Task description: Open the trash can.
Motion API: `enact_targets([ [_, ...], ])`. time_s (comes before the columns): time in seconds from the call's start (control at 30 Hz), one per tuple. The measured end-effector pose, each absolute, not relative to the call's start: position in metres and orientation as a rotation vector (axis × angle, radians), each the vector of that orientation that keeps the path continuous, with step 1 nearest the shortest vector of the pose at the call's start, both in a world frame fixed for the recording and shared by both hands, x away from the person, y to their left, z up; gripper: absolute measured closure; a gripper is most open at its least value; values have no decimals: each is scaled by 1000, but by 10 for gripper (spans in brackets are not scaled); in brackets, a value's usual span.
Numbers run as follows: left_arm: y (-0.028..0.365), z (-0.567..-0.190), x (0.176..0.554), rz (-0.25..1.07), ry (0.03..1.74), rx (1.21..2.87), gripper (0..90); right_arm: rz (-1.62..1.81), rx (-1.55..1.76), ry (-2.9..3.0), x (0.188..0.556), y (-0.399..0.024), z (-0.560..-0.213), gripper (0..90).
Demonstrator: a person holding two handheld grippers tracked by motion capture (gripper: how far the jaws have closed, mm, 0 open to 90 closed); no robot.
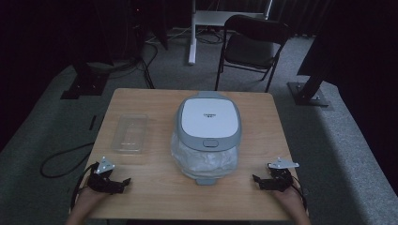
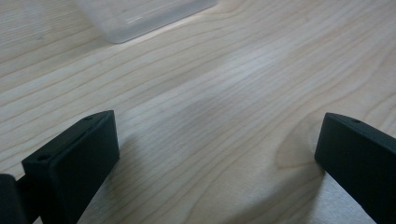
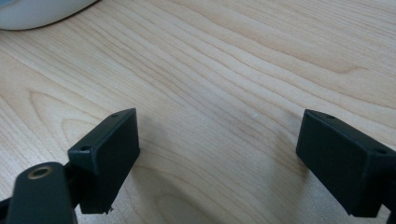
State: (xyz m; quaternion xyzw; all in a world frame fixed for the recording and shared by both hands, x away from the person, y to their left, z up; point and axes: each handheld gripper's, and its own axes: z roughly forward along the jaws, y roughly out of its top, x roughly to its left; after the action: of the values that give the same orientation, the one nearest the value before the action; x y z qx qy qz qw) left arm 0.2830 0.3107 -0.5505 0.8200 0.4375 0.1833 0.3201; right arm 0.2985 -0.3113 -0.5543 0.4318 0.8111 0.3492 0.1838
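High view: wooden bench [image 1: 155,187], square top, all four edges visible. Rice cooker [image 1: 208,119] sits at centre, lid down, white top with grey rim; a crumpled clear plastic bag [image 1: 204,161] wraps its lower front, reaching toward the near edge. Clear plastic container [image 1: 130,133] lies left of the cooker, apart from it, with a strip of bare wood between. Left gripper [image 1: 126,181] rests near the front-left corner, right gripper [image 1: 256,178] near the front-right corner; both point inward toward the cooker, each well apart from it. Bare wood lies between each gripper and the bag. A folding chair [image 1: 251,47] stands on the carpet beyond the far edge.

Left gripper view: fingers [image 2: 77,158] spread wide, nothing between them, bare wood grain ahead. A corner of the clear plastic container [image 2: 140,16] shows at top, well ahead of the fingertips.

Right gripper view: fingers [image 3: 109,149] spread wide, nothing held, open wood ahead. The rounded white edge of the rice cooker [image 3: 37,11] shows at top left, apart from the fingers.
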Motion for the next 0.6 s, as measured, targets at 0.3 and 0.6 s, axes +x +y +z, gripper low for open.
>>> enact_targets([
  [0.3,311,-550,283,480,1147,2156,5,946,1229,2304,296,-311,-550,155],
  [0.6,311,-550,283,480,1145,2157,5,991,1260,2327,294,-310,-544,169],
])
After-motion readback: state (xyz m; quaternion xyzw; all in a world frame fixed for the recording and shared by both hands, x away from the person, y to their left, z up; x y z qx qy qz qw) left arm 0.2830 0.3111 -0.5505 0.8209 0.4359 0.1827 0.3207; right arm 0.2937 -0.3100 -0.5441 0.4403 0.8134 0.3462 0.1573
